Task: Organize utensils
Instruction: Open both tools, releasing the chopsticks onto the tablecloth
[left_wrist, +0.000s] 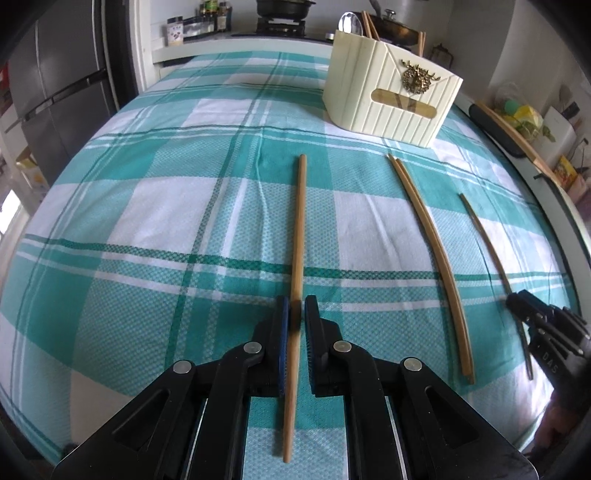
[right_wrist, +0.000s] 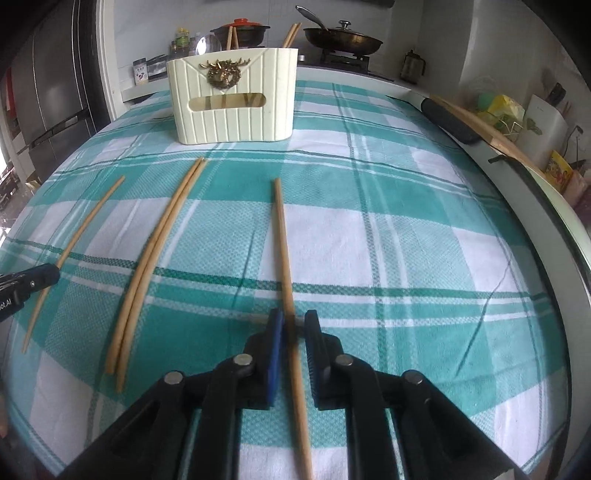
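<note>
Several wooden chopsticks lie lengthwise on the teal checked cloth (left_wrist: 147, 206). One chopstick (left_wrist: 300, 221) runs between the jaws of my left gripper (left_wrist: 295, 306), which stand slightly apart from it; it rests on the cloth. A pair of chopsticks (left_wrist: 432, 236) lies to its right. Further right, another chopstick (right_wrist: 282, 243) lies between the jaws of my right gripper (right_wrist: 294, 321), with a gap beside it. The cream utensil holder (right_wrist: 232, 110) stands upright at the far side, with a spoon and chopsticks in it. In the right wrist view my left gripper (right_wrist: 40, 275) shows at the left edge.
A black bar (right_wrist: 450, 122) and a wooden stick (right_wrist: 491, 136) lie along the table's right edge. Behind the table is a stove with a pan (right_wrist: 343, 38) and pots. A grey fridge (left_wrist: 62, 92) stands at the left.
</note>
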